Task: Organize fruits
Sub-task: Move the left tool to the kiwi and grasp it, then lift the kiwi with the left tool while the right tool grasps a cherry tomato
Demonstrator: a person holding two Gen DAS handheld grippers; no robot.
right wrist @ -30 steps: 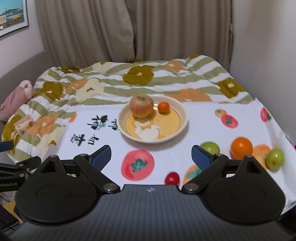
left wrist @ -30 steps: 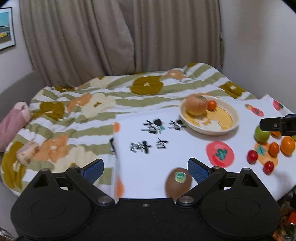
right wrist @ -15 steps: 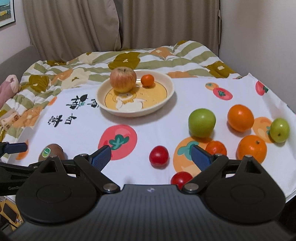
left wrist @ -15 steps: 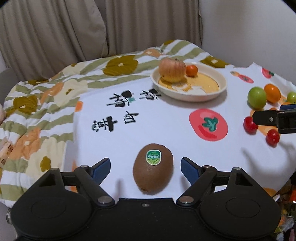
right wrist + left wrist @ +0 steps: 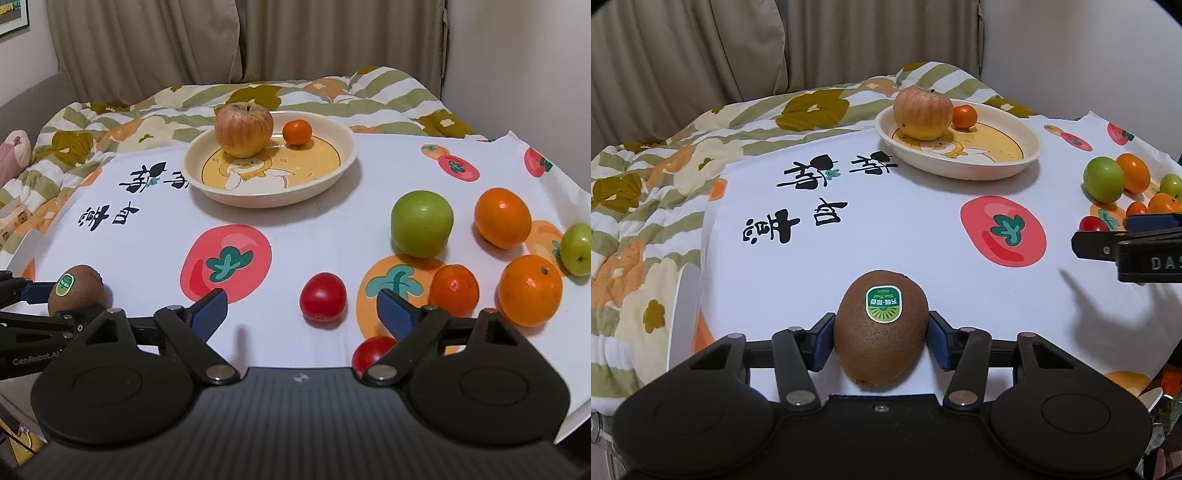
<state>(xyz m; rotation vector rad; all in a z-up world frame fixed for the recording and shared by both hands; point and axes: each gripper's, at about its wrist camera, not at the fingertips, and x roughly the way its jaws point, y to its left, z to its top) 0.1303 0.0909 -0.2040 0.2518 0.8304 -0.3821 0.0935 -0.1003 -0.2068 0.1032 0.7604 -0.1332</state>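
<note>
While the left gripper (image 5: 881,338) closes its blue pads against both sides of the kiwi (image 5: 881,326) at six o'clock on the white cloth (image 5: 886,236), the right gripper (image 5: 301,308), jaws wide and just beginning to narrow, frames a red tomato (image 5: 322,297), with the plate (image 5: 332,177) at twelve o'clock.

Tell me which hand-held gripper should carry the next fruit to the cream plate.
Left. The left hand-held gripper is closing, its blue pads against both sides of the brown stickered kiwi, so it can likely lift now toward the cream cartoon plate. The right hand-held gripper is open, holding nothing.
</note>
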